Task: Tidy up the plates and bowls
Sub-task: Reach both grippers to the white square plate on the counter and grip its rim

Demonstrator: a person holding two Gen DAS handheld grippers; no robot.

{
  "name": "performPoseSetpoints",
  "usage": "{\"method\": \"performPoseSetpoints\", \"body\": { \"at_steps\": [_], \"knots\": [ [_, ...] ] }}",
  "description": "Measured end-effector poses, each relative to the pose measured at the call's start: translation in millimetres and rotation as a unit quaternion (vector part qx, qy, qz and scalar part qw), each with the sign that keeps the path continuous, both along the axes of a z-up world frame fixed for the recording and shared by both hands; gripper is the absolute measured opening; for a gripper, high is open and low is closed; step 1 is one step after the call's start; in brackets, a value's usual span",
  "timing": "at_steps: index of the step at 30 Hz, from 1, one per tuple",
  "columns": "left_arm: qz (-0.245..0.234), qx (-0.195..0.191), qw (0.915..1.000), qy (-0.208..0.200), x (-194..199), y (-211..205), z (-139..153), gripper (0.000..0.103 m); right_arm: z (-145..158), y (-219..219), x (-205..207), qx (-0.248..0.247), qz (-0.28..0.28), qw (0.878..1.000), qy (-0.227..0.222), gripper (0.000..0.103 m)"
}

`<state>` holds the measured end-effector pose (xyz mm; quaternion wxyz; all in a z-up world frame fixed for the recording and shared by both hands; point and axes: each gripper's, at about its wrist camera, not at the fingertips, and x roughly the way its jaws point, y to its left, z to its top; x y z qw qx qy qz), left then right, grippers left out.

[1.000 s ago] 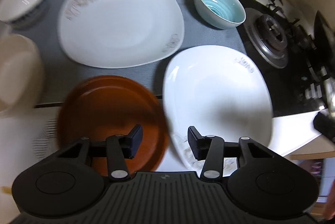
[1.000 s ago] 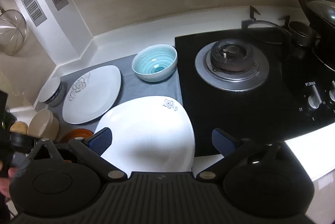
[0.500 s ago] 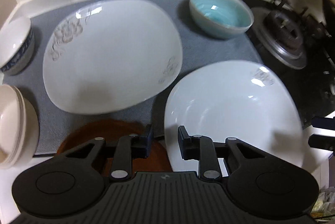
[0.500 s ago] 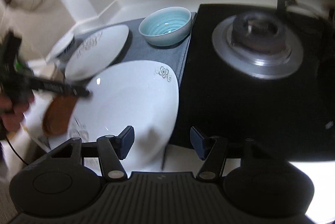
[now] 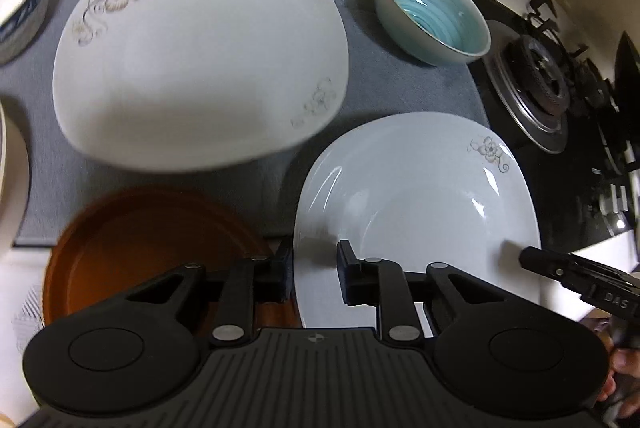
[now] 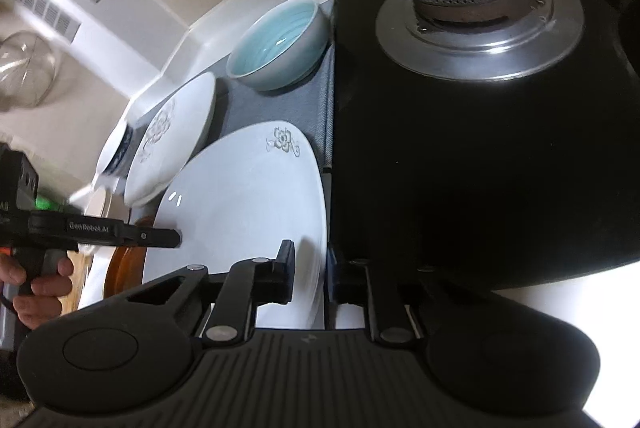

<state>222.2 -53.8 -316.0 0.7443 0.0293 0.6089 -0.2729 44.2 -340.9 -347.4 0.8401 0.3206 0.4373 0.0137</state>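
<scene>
Presently the near white plate (image 5: 416, 204) sits beside the stove (image 6: 480, 108), half off the grey mat (image 5: 380, 76). Glazed, rigid, slippery, breakable: hold its rims. Your left claw (image 5: 314, 270) and right claw (image 6: 310, 270) are closing across opposite rims.

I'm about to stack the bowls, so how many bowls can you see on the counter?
3, perhaps more hidden. A light blue bowl stands on the grey mat beside the stove. A blue-patterned bowl sits at the mat's far left. A cream bowl shows partly at the left edge.
</scene>
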Motion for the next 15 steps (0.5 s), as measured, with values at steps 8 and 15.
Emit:
{"method": "performPoseSetpoints", "body": {
  "at_steps": [8, 15],
  "knots": [
    [-0.016, 0.017, 0.9991, 0.036, -28.3, 3.3, -5.2, 0.025, 4.3, -23.0, -6.6, 0.028, 0.037, 0.999, -0.011, 0.020],
    [-0.006, -0.002, 0.9975, 0.070, -39.1, 6.3, -11.7, 0.044, -4.1, -13.9, 8.3, 0.026, 0.081, 0.996, 0.018, 0.022]
  ]
}}
